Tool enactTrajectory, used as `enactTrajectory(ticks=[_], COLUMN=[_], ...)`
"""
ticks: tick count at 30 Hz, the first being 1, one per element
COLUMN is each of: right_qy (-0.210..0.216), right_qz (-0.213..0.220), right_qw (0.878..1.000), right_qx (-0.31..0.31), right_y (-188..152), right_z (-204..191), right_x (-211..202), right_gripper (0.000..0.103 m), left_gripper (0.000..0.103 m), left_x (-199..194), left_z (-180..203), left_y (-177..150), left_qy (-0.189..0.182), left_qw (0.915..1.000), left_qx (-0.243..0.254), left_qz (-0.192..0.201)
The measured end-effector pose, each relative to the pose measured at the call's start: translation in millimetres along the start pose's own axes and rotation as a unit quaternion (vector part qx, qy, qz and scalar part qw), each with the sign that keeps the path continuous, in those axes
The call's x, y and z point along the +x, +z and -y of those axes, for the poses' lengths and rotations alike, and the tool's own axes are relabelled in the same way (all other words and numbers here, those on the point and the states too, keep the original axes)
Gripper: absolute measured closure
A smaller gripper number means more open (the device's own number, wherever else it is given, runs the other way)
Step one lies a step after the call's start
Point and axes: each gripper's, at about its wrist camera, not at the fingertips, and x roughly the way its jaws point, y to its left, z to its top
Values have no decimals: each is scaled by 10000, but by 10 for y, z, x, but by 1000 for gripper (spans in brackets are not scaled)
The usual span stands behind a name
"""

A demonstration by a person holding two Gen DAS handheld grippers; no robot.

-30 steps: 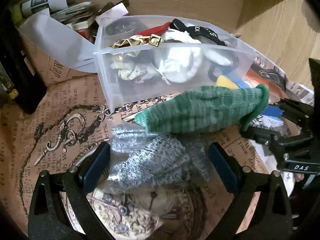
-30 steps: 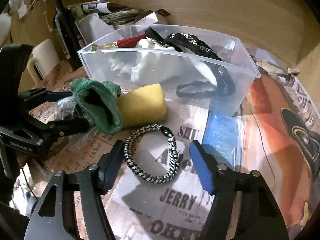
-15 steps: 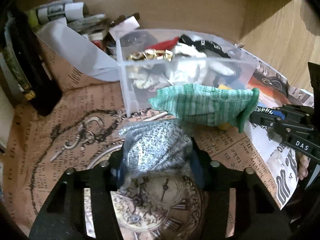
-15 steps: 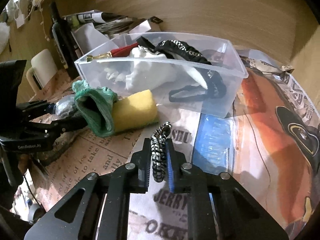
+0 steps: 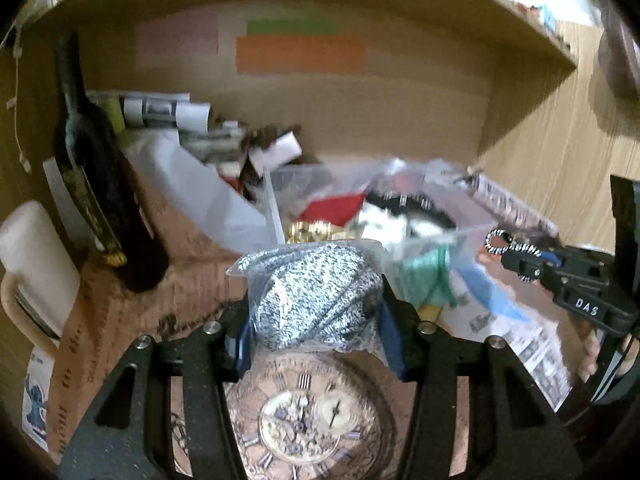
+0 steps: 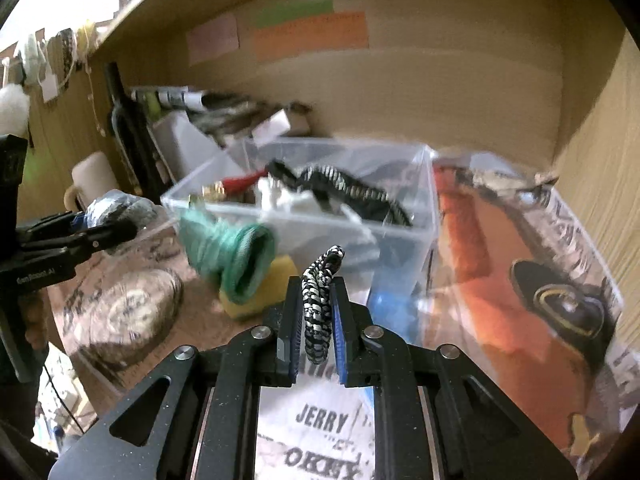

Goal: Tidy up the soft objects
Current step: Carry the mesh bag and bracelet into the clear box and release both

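Observation:
My left gripper [image 5: 316,320] is shut on a bagged grey knit bundle [image 5: 316,292] and holds it raised above the clock-print paper. My right gripper [image 6: 316,320] is shut on a black-and-white braided band [image 6: 320,292], lifted off the newspaper; it also shows in the left wrist view [image 5: 504,244]. A clear plastic bin [image 6: 400,240] holding soft items stands just beyond both. A green knit sock [image 6: 236,256] and a yellow sponge [image 6: 280,276] lie in front of the bin.
A dark bottle [image 5: 96,200] and a white mug [image 5: 32,268] stand at the left. Papers and a loose lid [image 5: 208,196] pile up behind the bin. Wooden walls close the back and right.
Both grippers have lifted with their loads: the left raised the grey bundle, the right raised the braided band. A second ago both were open around these items on the table.

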Motion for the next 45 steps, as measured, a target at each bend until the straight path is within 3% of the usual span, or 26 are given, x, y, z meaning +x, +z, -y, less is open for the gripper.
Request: enactTrajectory(ticks=[5,12,23,35,37,45], right_qy=[-30,-64,-107,-207,-265,-588], right_qz=[280,528,312,-181,-257,-291], right_qw=[9996,9984,9989,9992,9989,9973], right_qx=[-29,-187,-327,-276,-299,-344], right_y=[164,441,736,737,716,700], right_z=[3,-24,48,210,217,235], right_x=[-66,-3,484,994,1036,1023], right_gripper=[91,91,91,90,84,45], left_gripper=[51,51,51,50,50,36], left_x=[-27,235,960,1506,1545,1507], left_z=[45,110,147,171,176,128], left_y=[236,519,779,781,765,756], left_qy=[13,-36,-203,-345,-343,-452], left_qw=[9995,9992,9996,9970,9966,9958], left_qx=[31,109,47,-5,-7,-105], left_qz=[299,374,-165,-697,-750,-795])
